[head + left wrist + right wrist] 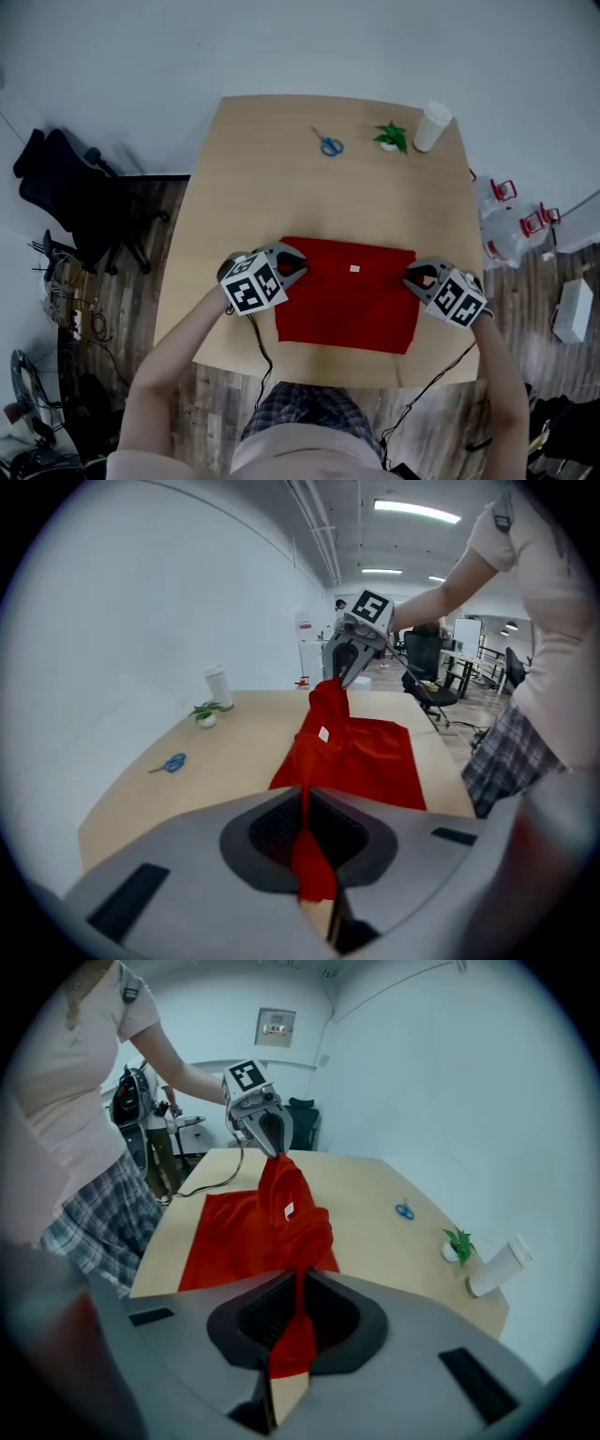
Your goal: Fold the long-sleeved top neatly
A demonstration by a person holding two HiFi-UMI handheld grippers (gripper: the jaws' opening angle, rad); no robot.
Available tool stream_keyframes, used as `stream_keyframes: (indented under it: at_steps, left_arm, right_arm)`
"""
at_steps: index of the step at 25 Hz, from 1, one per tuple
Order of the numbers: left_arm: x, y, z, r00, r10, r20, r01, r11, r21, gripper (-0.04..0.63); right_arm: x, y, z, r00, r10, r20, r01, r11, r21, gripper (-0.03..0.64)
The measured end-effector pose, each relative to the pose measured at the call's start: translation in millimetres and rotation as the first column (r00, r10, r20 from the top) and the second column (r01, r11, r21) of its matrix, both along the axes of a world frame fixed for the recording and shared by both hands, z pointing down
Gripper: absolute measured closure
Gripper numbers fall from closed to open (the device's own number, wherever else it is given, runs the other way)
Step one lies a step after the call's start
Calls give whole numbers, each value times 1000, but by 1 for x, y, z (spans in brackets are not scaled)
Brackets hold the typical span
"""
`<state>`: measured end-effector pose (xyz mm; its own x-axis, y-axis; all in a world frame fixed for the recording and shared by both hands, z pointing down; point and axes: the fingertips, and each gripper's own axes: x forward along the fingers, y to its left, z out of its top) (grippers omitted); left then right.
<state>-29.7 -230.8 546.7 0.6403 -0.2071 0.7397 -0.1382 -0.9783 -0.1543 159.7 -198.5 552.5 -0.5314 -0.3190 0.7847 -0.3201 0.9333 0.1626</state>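
Note:
A red long-sleeved top [347,298] lies on the near part of a wooden table [272,187], folded into a rough rectangle with a small white label showing. My left gripper [298,268] is shut on the top's far left edge. My right gripper [412,278] is shut on its far right edge. In the left gripper view a strip of red cloth [306,841] runs between the closed jaws, and the top hangs lifted toward the right gripper [352,663]. The right gripper view shows the same: cloth [295,1326] pinched in the jaws, stretched toward the left gripper [263,1130].
Blue-handled scissors [328,144], a small potted plant [391,137] and a white cylinder [431,127] sit at the table's far side. A black office chair [70,192] stands left of the table. Bags and boxes [525,225] lie on the floor to the right.

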Motion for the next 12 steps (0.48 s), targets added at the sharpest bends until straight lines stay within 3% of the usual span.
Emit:
stream_keyframes:
  at_steps: [7,12]
  left_arm:
    - [-21,93,40,998,56,28,-52,992,-118,571]
    - [-24,131,77,990,118,81,-105,984,-147,571]
  right_arm:
    - [-7,95,39,993,-114,9,114,987,-116,575]
    - [-14,135,76,989,-145,-34,137,976,-171,572]
